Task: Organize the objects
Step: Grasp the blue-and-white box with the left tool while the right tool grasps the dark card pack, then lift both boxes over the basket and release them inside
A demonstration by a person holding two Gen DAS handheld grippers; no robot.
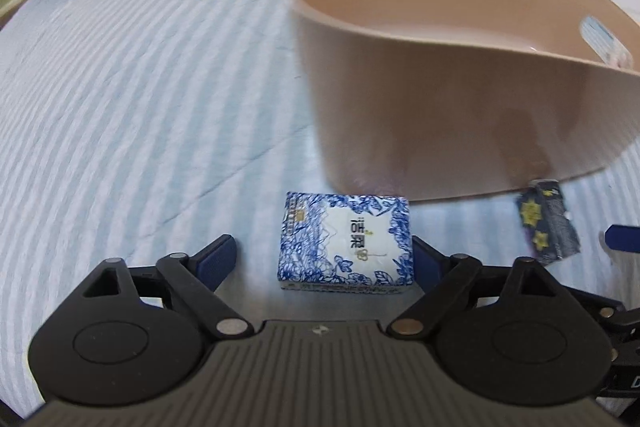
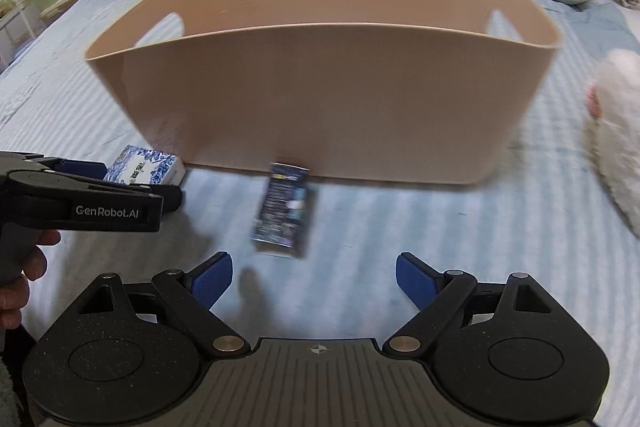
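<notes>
Between the spread fingers of the left gripper [image 1: 324,259] lies the blue-and-white box [image 1: 345,243], its right edge at the right pad, nothing clamped; the beige basket [image 1: 460,131] stands just behind. From the right wrist view, the right gripper [image 2: 314,277] is wide apart and empty; the dark packet [image 2: 283,211] lies straight ahead, long axis pointing toward the basket

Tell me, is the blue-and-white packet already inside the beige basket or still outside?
Outside. The blue-and-white packet lies flat on the striped bedcover before the beige basket, between the open left gripper fingers.
</notes>
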